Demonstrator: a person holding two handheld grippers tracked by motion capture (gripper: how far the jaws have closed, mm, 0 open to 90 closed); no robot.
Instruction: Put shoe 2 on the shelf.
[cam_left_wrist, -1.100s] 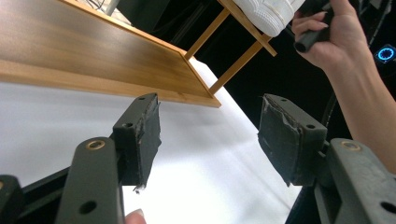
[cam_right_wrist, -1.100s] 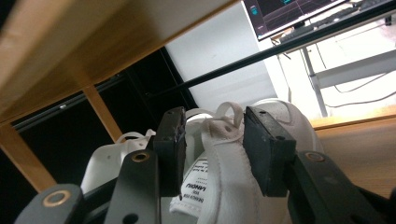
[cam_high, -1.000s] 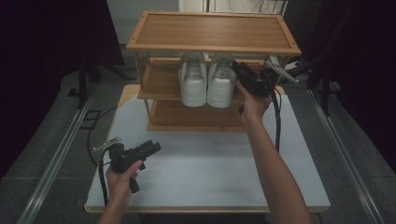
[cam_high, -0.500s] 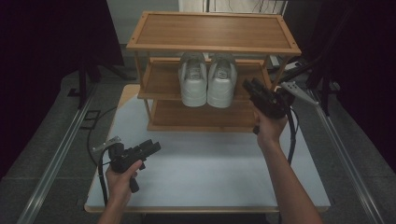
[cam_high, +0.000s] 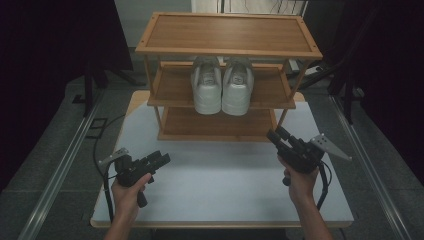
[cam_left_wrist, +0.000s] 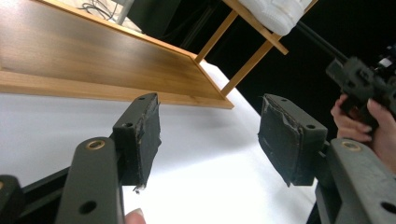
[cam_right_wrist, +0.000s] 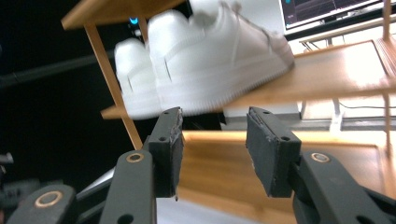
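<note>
in the right gripper view the white shoes (cam_right_wrist: 196, 60) are motion-blurred; their laces and tread detail cannot be made out. the monitor (cam_right_wrist: 327, 11) behind is cut off by the top edge, readout too small to read. in the left gripper view one shoe sole (cam_left_wrist: 280, 11) is cropped at the top edge. in the high view the shoe heel logos (cam_high: 235, 77) are too small to read, and the lowest shelf's back (cam_high: 215, 117) lies hidden under the middle shelf.

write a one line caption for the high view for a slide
Pair of white sneakers on the middle shelf of a wooden rack; left gripper and right gripper held open over the white table.

bare table (cam_high: 220, 185) – rack (cam_high: 227, 95) behind, shoes (cam_high: 222, 87)
</note>
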